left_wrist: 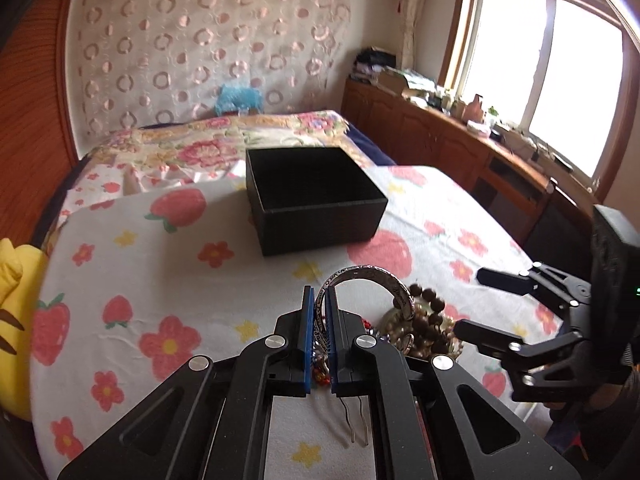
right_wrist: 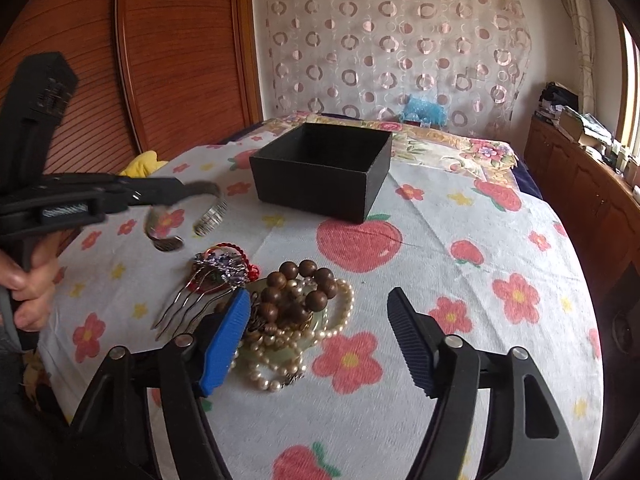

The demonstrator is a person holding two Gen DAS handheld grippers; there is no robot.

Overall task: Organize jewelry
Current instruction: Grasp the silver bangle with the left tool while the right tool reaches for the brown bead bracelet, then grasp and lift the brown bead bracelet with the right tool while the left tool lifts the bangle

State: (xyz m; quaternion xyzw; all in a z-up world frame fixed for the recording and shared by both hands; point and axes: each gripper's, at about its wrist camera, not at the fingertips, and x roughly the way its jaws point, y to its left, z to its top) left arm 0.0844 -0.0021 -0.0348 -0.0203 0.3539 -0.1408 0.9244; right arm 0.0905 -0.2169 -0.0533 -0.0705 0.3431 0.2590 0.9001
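1. With the left gripper (left_wrist: 319, 300) clamped on the silver bangle (left_wrist: 362, 280), the step in hand looks like carrying it to the box (left_wrist: 316, 196), which sits ahead of the grip, apart from it.
2. Next: lift over the box rim, then let go inside.
3. Right gripper (right_wrist: 320, 320) stands wide w/ nothing between its pads; the wood beads (right_wrist: 300, 284) and pearls (right_wrist: 280, 344) lie just ahead of its left pad.
4. Right view alone shows the comb (right_wrist: 200, 292) whole, and the bangle (right_wrist: 200, 216) blurred, prob. lifted clear of the cloth (right_wrist: 440, 264).
5. Left view alone shows the pinch itself.
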